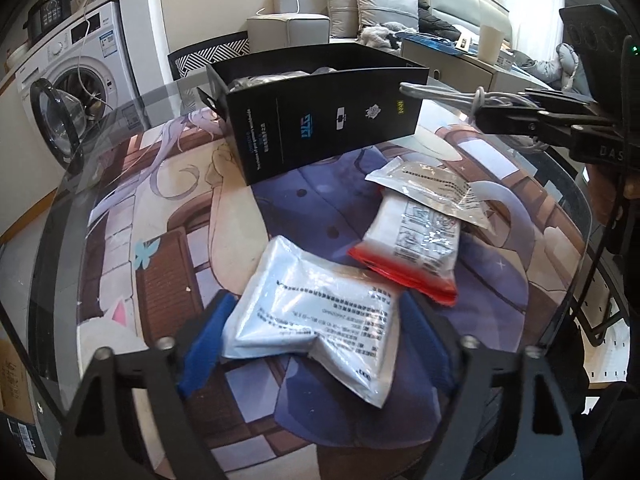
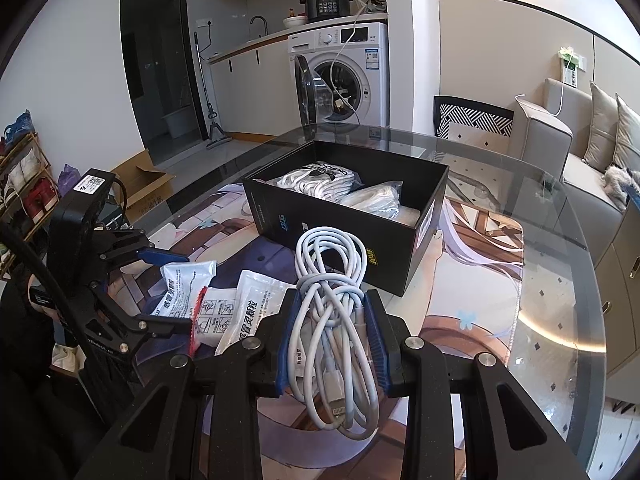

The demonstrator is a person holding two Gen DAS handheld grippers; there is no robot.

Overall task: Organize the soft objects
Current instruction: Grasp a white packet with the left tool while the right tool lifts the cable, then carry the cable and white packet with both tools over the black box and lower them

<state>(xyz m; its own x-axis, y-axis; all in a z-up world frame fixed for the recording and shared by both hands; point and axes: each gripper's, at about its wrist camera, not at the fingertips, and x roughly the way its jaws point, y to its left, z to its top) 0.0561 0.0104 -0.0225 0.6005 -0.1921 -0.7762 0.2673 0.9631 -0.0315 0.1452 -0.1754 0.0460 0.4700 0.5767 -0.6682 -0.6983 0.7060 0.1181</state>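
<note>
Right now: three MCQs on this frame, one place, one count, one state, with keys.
1. Where is the black box relative to the packets?
A. Beyond them, on the mat
B. On the sofa
C. Under the table

2. How many packets lie outside the box?
A. One
B. Three
C. Six

3. What is the right gripper doing?
A. Open, empty
B. Shut on the white cable bundle
C. Shut on a packet

Key: 1 A, the box stands farther along the mat; 2 B, the silver-white packet, red-edged packet and silver packet show; 3 B, blue fingers squeeze the cable.
</note>
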